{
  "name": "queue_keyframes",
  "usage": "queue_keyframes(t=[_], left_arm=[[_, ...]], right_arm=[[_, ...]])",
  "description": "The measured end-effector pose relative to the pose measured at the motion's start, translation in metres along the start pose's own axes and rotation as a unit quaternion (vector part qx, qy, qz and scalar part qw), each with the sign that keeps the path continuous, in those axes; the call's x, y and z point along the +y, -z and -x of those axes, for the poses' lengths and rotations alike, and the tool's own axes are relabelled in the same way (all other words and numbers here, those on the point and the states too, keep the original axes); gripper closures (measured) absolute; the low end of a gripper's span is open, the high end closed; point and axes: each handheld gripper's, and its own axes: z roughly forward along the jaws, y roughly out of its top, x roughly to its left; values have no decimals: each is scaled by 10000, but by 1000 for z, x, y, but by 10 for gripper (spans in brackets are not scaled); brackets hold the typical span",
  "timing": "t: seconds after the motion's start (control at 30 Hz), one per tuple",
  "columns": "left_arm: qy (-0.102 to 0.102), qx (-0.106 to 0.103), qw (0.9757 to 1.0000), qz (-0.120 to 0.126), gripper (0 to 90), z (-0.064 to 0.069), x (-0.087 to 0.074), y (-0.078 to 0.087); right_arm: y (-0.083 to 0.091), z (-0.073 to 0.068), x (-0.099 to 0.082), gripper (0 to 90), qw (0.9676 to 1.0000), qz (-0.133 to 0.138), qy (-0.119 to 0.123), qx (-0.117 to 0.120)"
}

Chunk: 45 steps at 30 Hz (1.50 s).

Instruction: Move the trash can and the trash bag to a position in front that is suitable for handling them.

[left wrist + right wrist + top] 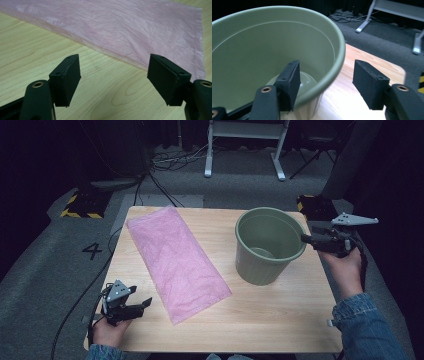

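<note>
High view: "4" (92,250) on floor; both claws released, right claw (325,82) straddling bucket (274,50) rim.

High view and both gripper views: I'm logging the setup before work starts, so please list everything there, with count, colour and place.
Bag: one, pink, flat across the table's left half.
Bucket: one, green, upright on the table's right half.
Table: one, light wood, centre.
Frame legs: white, on the carpet behind.
Left gripper: one, black, jaws open, near the bag's front corner.
Right gripper: one, black, jaws open, straddling the bucket's rim.
Hands: two, denim sleeves.
</note>
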Motion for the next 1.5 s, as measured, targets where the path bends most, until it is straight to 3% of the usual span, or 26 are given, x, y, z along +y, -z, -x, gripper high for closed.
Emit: queue_keyframes(t=[0.13, 0.27, 0.37, 0.5, 0.9, 1.17, 1.2, 1.5], left_arm=[[13, 38, 10000, -49, 272, -2, -2, -1], [18, 47, 10000, -64, 272, -3, -2, -1], [6, 49, 10000, -65, 273, -3, -3, -1], [9, 54, 10000, -78, 278, -3, -2, -4], [-98, -30, 9999, -73, 281, -1, 8, -13], [-162, -68, 9998, -52, 284, 2, 12, -16], [-180, -68, 9998, -56, 284, 3, 13, -16], [-207, -101, 9997, -36, 285, 5, 14, -17]], right_arm=[[-19, 9, -1, 403, 9998, -75, -159, 19], [-33, 11, -3, 399, 9996, -261, -140, 20], [-37, 8, -4, 418, 9994, -295, -60, 162], [-36, 1, -4, 390, 9994, -340, 31, 80], [-11, -15, -16, 402, 9986, -392, 59, 362], [8, -46, -26, 406, 9966, -436, 352, 599], [14, -56, -29, 405, 9959, -453, 425, 654], [31, -85, -39, 404, 9951, -413, 474, 762]])
